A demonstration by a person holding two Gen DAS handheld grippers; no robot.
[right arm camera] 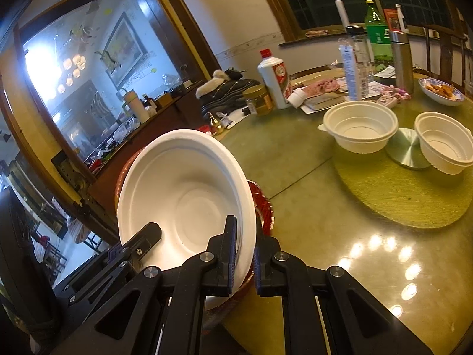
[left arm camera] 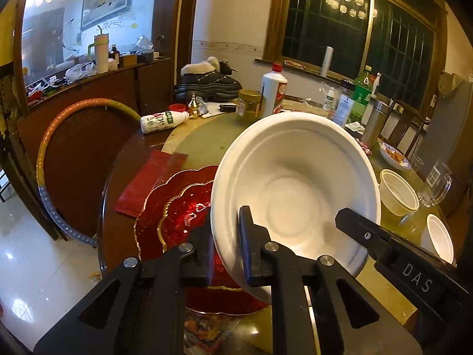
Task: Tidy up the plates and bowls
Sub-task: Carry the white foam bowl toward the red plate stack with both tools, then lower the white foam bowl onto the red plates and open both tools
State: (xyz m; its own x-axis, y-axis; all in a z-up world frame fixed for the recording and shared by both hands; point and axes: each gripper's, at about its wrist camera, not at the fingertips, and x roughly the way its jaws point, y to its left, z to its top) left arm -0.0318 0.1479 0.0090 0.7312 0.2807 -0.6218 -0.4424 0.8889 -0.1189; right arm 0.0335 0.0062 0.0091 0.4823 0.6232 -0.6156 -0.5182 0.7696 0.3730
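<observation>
Two claws clamp one white plate (left arm camera: 295, 189): my left gripper (left arm camera: 226, 245) pinches its left rim, my right gripper (right arm camera: 245, 254) the right rim. Plate tilted, just above the red plates (left arm camera: 177, 207); white bowls (right arm camera: 360, 127) lie well right.

matt white bowl (left arm camera: 295, 183), glossy red plate (left arm camera: 177, 207)

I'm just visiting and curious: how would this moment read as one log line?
left gripper: shut on white bowl rim | right gripper: shut on opposite rim | bowl tilted above red plate
</observation>
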